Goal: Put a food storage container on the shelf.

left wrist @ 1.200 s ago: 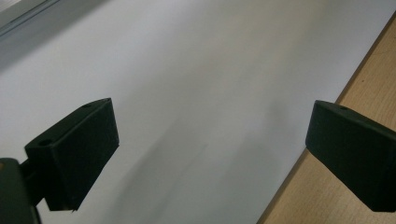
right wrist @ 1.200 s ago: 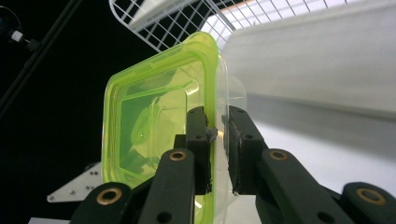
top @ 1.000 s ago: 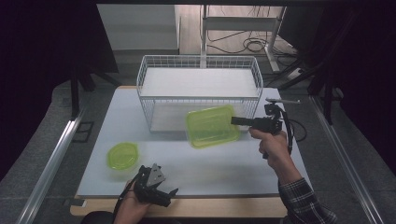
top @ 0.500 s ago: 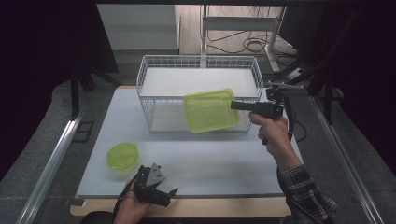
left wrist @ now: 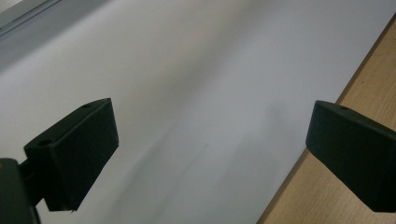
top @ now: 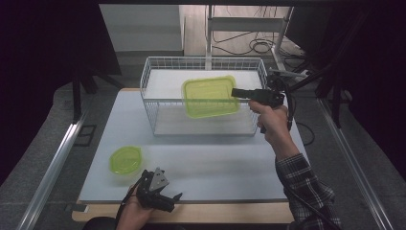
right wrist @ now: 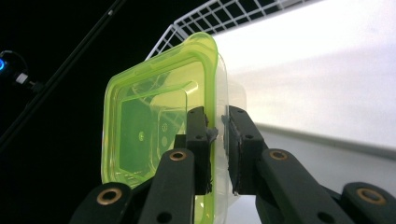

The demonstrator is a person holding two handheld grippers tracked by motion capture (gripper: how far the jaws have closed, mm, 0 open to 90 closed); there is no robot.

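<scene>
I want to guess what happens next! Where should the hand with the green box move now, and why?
Probably a little farther over the wire basket, then down. The right gripper is shut on the rim of the green lidded box, which hangs tilted above the basket's front edge, touching nothing. The left gripper rests open by the table's near edge.

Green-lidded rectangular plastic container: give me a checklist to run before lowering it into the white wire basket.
1. Grip: right gripper shut on the rim of the green-lidded rectangular plastic container: ok.
2. Lid seated on the clear tub, as the right gripper view shows: ok.
3. Container over the white wire basket opening: ok.
4. Container level: tilted, not ok.
5. Basket floor free of items: ok.
6. Left gripper open, at the table's near edge beside the round green-lidded container: ok.
</scene>
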